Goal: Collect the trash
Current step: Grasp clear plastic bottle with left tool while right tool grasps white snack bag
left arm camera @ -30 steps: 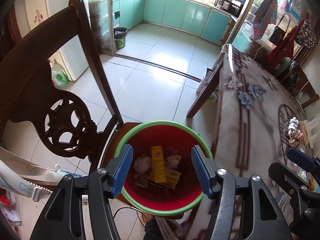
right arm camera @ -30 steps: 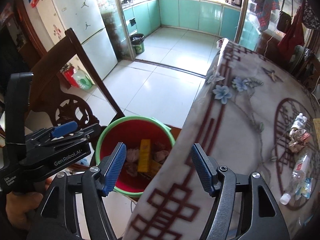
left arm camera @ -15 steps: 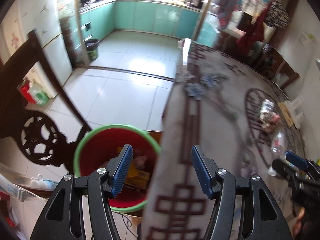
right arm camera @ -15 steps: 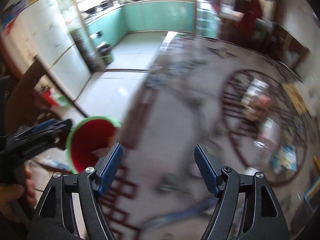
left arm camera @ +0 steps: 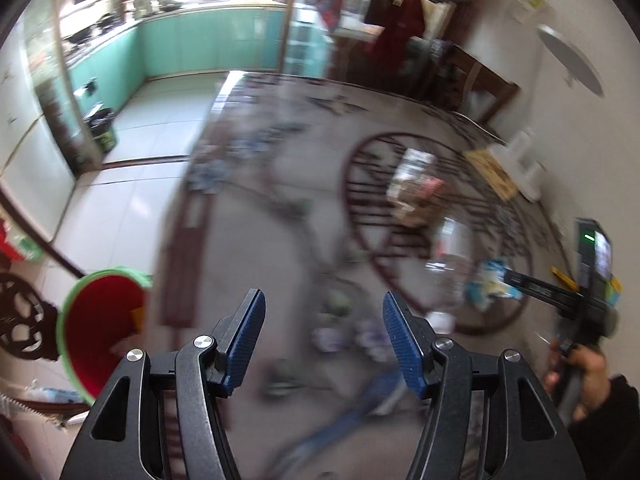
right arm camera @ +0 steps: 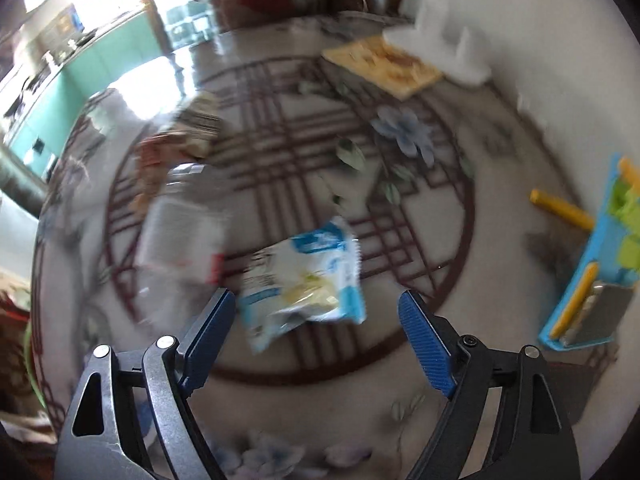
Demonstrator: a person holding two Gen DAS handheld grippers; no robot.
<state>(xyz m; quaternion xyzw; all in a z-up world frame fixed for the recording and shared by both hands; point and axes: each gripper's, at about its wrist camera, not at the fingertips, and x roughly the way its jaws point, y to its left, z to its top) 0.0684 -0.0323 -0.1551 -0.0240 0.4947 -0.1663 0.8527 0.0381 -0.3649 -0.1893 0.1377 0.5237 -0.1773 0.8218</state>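
Observation:
A red bin with a green rim (left arm camera: 96, 328) stands off the table's left edge in the left wrist view, with trash inside. My left gripper (left arm camera: 322, 324) is open and empty above the patterned table (left arm camera: 256, 248). My right gripper (right arm camera: 316, 320) is open and empty just short of a blue and white snack wrapper (right arm camera: 308, 280) on the table. A clear plastic bottle (right arm camera: 180, 220) lies left of the wrapper. Crumpled wrappers (right arm camera: 176, 144) lie farther back. Both views are blurred. The right gripper's body (left arm camera: 576, 292) shows at the right in the left wrist view.
A blue tray with green and yellow items (right arm camera: 600, 264) sits at the right. A yellow stick (right arm camera: 560, 208) lies beside it. A tan mat (right arm camera: 384, 64) and white holders (right arm camera: 452, 40) stand at the back. A carved dark chair (left arm camera: 20, 328) stands by the bin.
Both grippers have swung right from the bin to over the table. The right gripper has come close to the snack wrapper. Both stay open.

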